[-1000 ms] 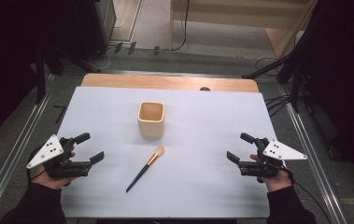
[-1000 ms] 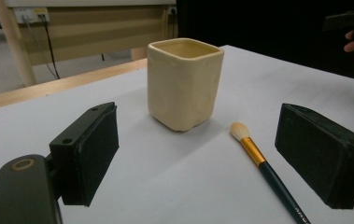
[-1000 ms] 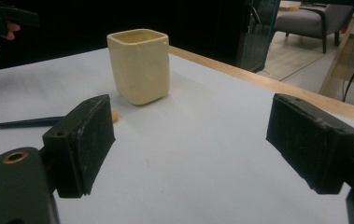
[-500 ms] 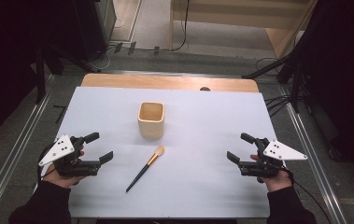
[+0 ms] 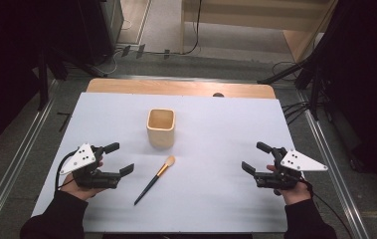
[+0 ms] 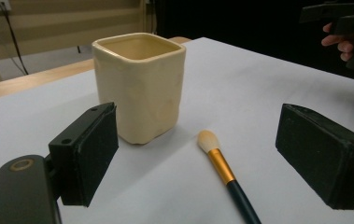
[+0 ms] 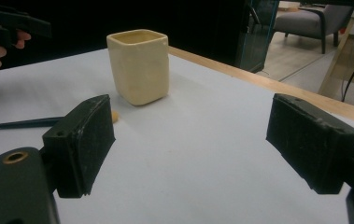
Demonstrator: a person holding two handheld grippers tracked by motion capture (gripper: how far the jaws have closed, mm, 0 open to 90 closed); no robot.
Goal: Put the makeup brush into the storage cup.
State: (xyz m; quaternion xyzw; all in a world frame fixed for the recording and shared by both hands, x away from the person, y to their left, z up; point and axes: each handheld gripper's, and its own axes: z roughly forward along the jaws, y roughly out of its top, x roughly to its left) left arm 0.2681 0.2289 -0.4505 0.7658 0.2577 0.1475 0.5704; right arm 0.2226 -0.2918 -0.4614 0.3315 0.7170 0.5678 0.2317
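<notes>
A cream square cup (image 5: 161,127) stands upright near the middle of the white table top (image 5: 216,199). In front of it lies a makeup brush (image 5: 154,179) with a dark handle, gold ferrule and pale bristles pointing toward the cup. My left gripper (image 5: 119,158) is open just left of the brush handle. Its own view shows the cup (image 6: 139,86) and the brush (image 6: 223,170) between its jaws. My right gripper (image 5: 254,157) is open and empty at the right side. From there the cup (image 7: 138,66) is ahead and the brush handle (image 7: 27,123) lies to the left.
A wooden strip (image 5: 176,88) runs along the table's far edge. Metal rails (image 5: 12,169) flank both sides. Cables (image 5: 295,107) trail on the floor at the right. The other hand and its gripper (image 6: 345,32) are seen far off in the left gripper view.
My left gripper has moved right, toward the brush handle. The right gripper, the cup and the brush have stayed put.
</notes>
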